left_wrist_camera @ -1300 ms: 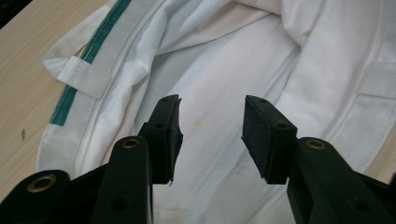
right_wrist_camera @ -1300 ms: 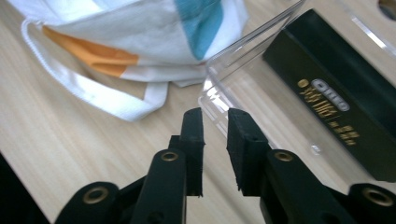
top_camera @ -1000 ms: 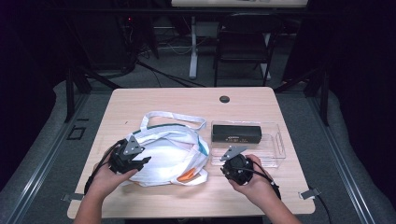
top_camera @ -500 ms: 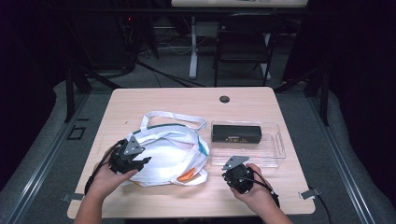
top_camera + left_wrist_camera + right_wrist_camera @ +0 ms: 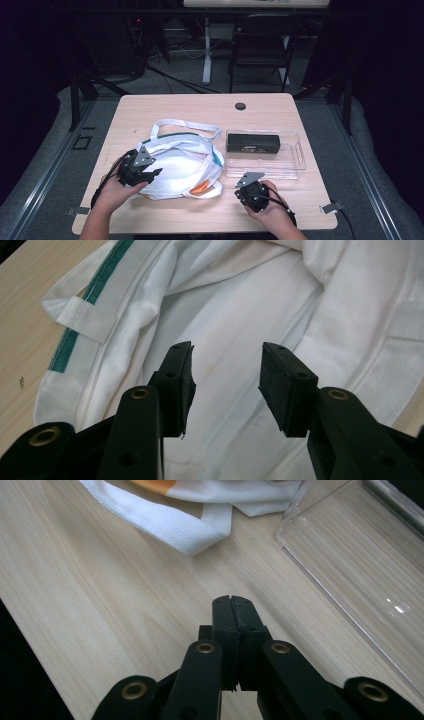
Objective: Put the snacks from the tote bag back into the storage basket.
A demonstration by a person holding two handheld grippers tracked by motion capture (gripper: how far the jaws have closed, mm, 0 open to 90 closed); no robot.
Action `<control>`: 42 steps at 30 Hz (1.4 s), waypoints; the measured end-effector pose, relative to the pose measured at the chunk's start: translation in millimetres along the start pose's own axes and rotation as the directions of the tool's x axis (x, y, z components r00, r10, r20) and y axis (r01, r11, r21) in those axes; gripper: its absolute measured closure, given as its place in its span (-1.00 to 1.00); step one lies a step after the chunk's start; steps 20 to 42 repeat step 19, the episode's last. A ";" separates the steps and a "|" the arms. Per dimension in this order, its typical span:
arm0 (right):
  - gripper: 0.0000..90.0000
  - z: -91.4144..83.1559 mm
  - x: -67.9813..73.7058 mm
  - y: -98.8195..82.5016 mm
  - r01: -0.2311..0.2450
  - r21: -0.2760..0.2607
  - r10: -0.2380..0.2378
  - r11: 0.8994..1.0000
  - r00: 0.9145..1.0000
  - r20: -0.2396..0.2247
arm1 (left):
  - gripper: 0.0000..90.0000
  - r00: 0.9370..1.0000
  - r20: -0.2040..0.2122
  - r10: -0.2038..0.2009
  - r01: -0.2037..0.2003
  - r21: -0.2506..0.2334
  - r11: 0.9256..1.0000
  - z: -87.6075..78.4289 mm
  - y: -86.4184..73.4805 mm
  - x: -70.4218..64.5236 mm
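Note:
A white cloth bag (image 5: 185,165) with green-edged straps lies crumpled at the left middle of the table, an orange patch (image 5: 200,187) showing at its near edge. My left gripper (image 5: 155,173) rests on the bag's left end. In the left gripper view my left gripper (image 5: 226,375) is open, its jaws apart over the white fabric (image 5: 240,305) without pinching it. My right gripper (image 5: 246,189) sits low near the front edge, right of the bag. In the right gripper view my right gripper (image 5: 233,611) is shut on nothing above bare wood, with the bag's strap (image 5: 175,527) ahead.
A clear plastic tray (image 5: 295,165) lies to the right of the bag with a long black box (image 5: 253,143) at its far side; its corner (image 5: 350,555) is close to the right gripper. A round black cap (image 5: 240,106) sits at the table's back. A chair (image 5: 260,45) stands beyond.
My right hand has drawn back from the tray's near corner toward the table's front edge and sunk lower. The left hand and the bag have stayed put.

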State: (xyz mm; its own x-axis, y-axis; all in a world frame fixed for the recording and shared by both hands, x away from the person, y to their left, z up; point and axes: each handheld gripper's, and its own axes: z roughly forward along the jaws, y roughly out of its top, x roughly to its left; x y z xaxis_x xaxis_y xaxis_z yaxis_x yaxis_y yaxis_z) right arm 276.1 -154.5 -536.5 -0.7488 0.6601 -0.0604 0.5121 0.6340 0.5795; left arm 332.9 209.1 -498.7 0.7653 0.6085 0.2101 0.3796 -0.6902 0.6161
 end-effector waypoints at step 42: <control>0.91 0.0 -3.5 -6.1 -0.021 -0.028 0.021 0.999 1.000 -0.006 | 0.25 1.000 -0.005 -0.011 0.011 -0.010 1.000 -2.5 -1.0 4.1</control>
